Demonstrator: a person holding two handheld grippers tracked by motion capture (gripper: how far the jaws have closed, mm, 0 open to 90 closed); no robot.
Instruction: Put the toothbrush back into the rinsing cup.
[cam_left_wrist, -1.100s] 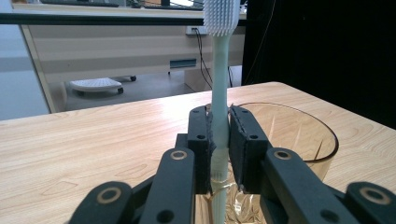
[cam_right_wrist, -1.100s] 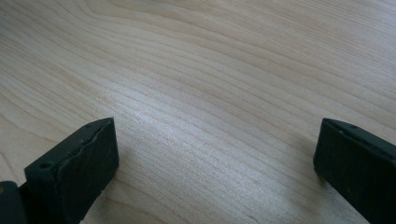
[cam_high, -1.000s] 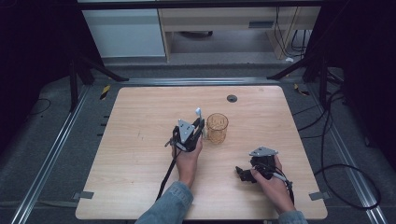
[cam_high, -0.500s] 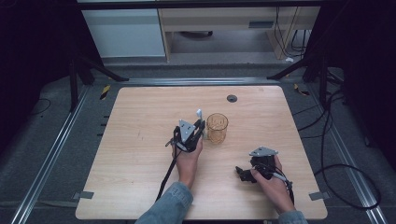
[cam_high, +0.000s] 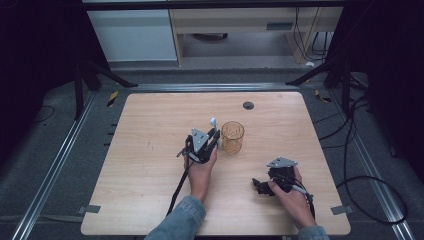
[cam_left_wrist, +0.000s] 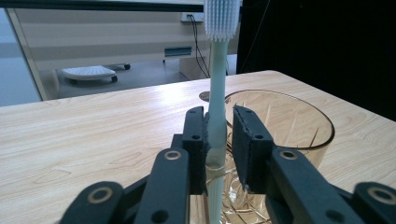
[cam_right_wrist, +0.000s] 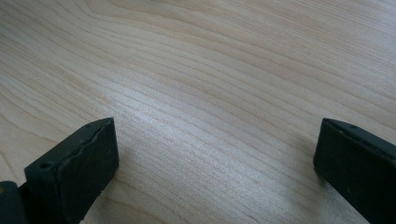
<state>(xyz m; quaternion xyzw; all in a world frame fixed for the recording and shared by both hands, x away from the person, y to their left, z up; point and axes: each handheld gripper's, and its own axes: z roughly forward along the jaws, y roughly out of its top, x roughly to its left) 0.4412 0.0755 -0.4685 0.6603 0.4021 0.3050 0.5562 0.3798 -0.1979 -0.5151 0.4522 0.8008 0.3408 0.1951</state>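
Observation:
A pale green toothbrush (cam_left_wrist: 217, 93) stands upright, bristle head at the top, with my left gripper (cam_left_wrist: 218, 140) shut on its handle. Right behind it stands an amber cut-glass tumbler (cam_left_wrist: 285, 126). From above, the left gripper (cam_high: 214, 136) sits mid-table just left of the tumbler (cam_high: 232, 137), and the brush head (cam_high: 213, 121) pokes up above the jaws. My right gripper (cam_high: 257, 185) rests low at the table's front right, held by a hand, pointing left. Its jaws stand wide open over bare wood (cam_right_wrist: 215, 116) with nothing between them.
The wooden table (cam_high: 150, 150) has a small dark round grommet (cam_high: 248, 105) near its far edge. Metal rails run along both sides, and cables lie on the floor at the right. A white cabinet and a shelf stand beyond the table.
The left gripper with the toothbrush has shifted slightly toward the tumbler. The right gripper has not moved.

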